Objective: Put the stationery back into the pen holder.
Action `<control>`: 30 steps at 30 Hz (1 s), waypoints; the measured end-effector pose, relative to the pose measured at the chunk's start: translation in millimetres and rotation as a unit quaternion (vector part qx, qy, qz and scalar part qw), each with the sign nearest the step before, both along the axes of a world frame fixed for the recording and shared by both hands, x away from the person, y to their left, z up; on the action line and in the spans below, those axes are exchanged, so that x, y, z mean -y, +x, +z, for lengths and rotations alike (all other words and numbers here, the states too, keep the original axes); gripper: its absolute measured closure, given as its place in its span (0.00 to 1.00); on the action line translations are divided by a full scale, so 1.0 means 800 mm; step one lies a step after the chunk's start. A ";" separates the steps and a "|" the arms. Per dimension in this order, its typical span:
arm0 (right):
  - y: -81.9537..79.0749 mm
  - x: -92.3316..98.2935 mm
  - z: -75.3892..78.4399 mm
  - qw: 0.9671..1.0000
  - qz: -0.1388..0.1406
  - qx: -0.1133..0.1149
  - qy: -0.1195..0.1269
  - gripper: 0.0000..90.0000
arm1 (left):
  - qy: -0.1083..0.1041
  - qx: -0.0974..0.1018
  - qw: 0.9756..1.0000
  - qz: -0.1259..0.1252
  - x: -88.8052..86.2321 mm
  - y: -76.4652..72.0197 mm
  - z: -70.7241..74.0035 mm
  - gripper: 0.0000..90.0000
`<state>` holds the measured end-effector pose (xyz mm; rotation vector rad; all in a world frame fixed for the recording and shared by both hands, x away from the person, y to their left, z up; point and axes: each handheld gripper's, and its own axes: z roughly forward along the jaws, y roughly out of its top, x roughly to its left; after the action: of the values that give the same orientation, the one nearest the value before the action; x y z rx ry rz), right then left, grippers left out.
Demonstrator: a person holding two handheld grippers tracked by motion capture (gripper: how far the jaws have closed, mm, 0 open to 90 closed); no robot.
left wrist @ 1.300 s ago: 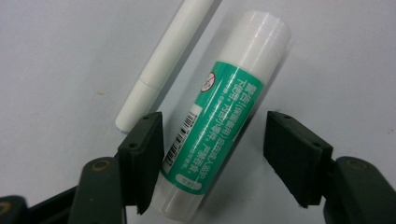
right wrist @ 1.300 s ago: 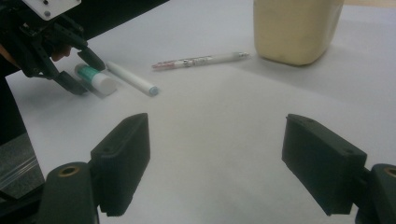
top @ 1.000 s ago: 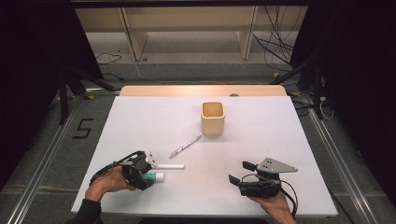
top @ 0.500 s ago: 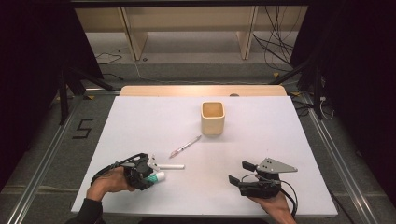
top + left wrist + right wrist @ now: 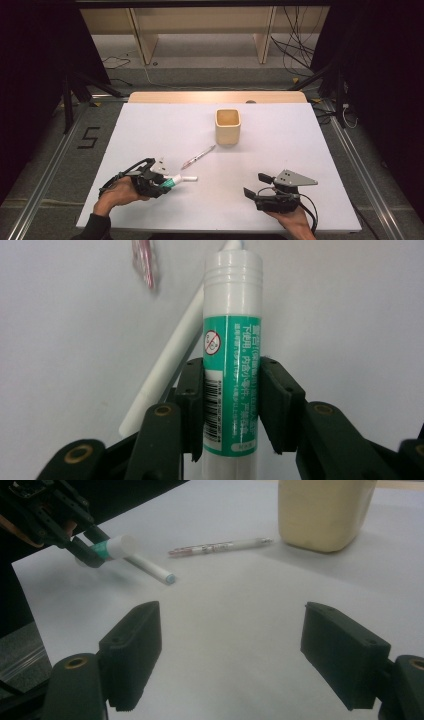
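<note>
High view: at lower left, the left gripper (image 5: 162, 184) clamps a green-labelled tube (image 5: 171, 182) beside a white pen (image 5: 186, 178).

Left gripper view: both pads press the tube at frame centre; its jaws have just been closing.

Right gripper view: the right gripper (image 5: 230, 655) gapes, holding nothing.

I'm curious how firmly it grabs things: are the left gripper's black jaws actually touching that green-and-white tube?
Touching. In the left gripper view, both black pads of the left gripper press flat against the sides of the green-and-white tube, with no gap on either side.
</note>
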<state>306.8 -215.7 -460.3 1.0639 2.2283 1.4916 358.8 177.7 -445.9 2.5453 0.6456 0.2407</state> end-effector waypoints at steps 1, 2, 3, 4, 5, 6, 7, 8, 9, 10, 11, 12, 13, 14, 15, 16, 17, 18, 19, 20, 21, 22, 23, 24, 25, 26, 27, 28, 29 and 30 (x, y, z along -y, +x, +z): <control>0.000 -0.001 0.000 1.000 0.000 0.001 0.001 0.28 | -0.011 0.007 1.000 0.003 0.002 0.000 0.001 0.73; 0.000 -0.001 0.000 1.000 -0.001 0.001 0.002 0.28 | -0.024 0.010 1.000 0.007 0.003 0.000 0.002 0.72; -0.001 -0.001 0.000 1.000 -0.002 0.002 0.003 0.28 | -0.035 0.013 0.999 0.010 0.005 0.000 0.003 0.73; -0.001 -0.002 0.001 1.000 -0.003 0.001 0.005 0.28 | -0.042 0.019 0.999 0.011 0.007 0.000 0.003 0.73; -0.001 -0.002 0.001 1.000 -0.004 0.002 0.007 0.28 | -0.052 0.023 0.998 0.016 0.009 -0.001 0.003 0.73; -0.001 -0.003 0.001 1.000 -0.006 0.002 0.009 0.28 | -0.062 0.025 0.998 0.020 0.012 -0.002 0.003 0.73; -0.001 -0.004 0.002 1.000 -0.007 0.000 0.014 0.28 | -0.072 0.032 0.997 0.026 0.015 -0.002 0.002 0.73; -0.001 -0.004 0.003 1.000 -0.009 -0.001 0.019 0.28 | -0.082 0.036 0.995 0.031 0.017 -0.002 0.002 0.73; 0.000 -0.005 0.003 1.000 -0.011 -0.001 0.024 0.28 | -0.093 0.038 0.994 0.039 0.020 -0.002 0.002 0.73; 0.000 -0.006 0.004 1.000 -0.013 -0.003 0.027 0.28 | -0.099 0.042 0.993 0.043 0.022 -0.003 0.002 0.72; 0.001 -0.007 0.004 0.999 -0.013 -0.003 0.029 0.28 | -0.106 0.046 0.992 0.049 0.025 -0.003 0.002 0.72; 0.001 -0.008 0.005 0.999 -0.014 -0.005 0.031 0.28 | -0.112 0.049 0.991 0.053 0.027 -0.004 0.002 0.73; 0.001 -0.010 0.005 0.999 -0.015 -0.006 0.034 0.28 | -0.119 0.053 0.990 0.058 0.030 -0.005 0.002 0.73; 0.002 -0.011 0.005 0.999 -0.015 -0.011 0.039 0.28 | -0.123 0.059 0.989 0.061 0.032 -0.005 0.002 0.72; 0.003 -0.012 0.005 0.999 -0.013 -0.016 0.046 0.28 | -0.129 0.061 0.988 0.066 0.034 -0.006 0.002 0.72; 0.003 -0.013 0.006 0.998 -0.013 -0.023 0.051 0.28 | -0.136 0.060 0.986 0.069 0.035 -0.006 0.002 0.72; 0.004 -0.014 0.006 0.998 -0.013 -0.024 0.054 0.28 | -0.140 0.062 0.986 0.070 0.037 -0.006 0.001 0.72; 0.005 -0.016 0.007 0.998 -0.012 -0.026 0.056 0.28 | -0.143 0.066 0.985 0.073 0.039 -0.007 0.000 0.72; 0.006 -0.017 0.007 0.998 -0.010 -0.029 0.060 0.28 | -0.147 0.068 0.984 0.075 0.040 -0.008 0.000 0.72; 0.007 -0.020 0.007 0.997 -0.008 -0.031 0.064 0.28 | -0.153 0.070 0.983 0.078 0.042 -0.009 -0.001 0.72; 0.007 -0.022 0.008 0.997 -0.006 -0.034 0.066 0.28 | -0.161 0.069 0.981 0.083 0.044 -0.010 -0.001 0.72; 0.008 -0.024 0.008 0.997 -0.004 -0.036 0.068 0.28 | -0.167 0.068 0.980 0.084 0.046 -0.010 -0.002 0.72; 0.008 -0.026 0.008 0.997 -0.003 -0.039 0.071 0.28 | -0.170 0.069 0.979 0.084 0.048 -0.011 -0.003 0.72; 0.009 -0.029 0.008 0.997 -0.002 -0.041 0.073 0.28 | -0.173 0.069 0.979 0.085 0.050 -0.012 -0.003 0.72; 0.010 -0.031 0.008 0.996 -0.001 -0.042 0.074 0.28 | -0.177 0.071 0.978 0.088 0.052 -0.013 -0.004 0.72; 0.011 -0.033 0.009 0.996 0.000 -0.045 0.078 0.28 | -0.180 0.071 0.977 0.089 0.053 -0.013 -0.004 0.72; 0.013 -0.035 0.008 0.995 0.002 -0.048 0.082 0.28 | -0.186 0.070 0.976 0.092 0.054 -0.014 -0.005 0.72; 0.014 -0.037 0.009 0.995 0.002 -0.052 0.087 0.28 | -0.188 0.070 0.975 0.092 0.055 -0.014 -0.006 0.72; 0.015 -0.040 0.008 0.994 0.002 -0.055 0.090 0.28 | -0.190 0.071 0.975 0.094 0.056 -0.015 -0.006 0.72; 0.016 -0.043 0.009 0.994 0.003 -0.057 0.091 0.28 | -0.194 0.070 0.974 0.095 0.058 -0.015 -0.007 0.72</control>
<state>319.8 -181.7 -453.4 1.2252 2.2058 1.7037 346.5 131.5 -451.3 2.0764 0.7963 0.3229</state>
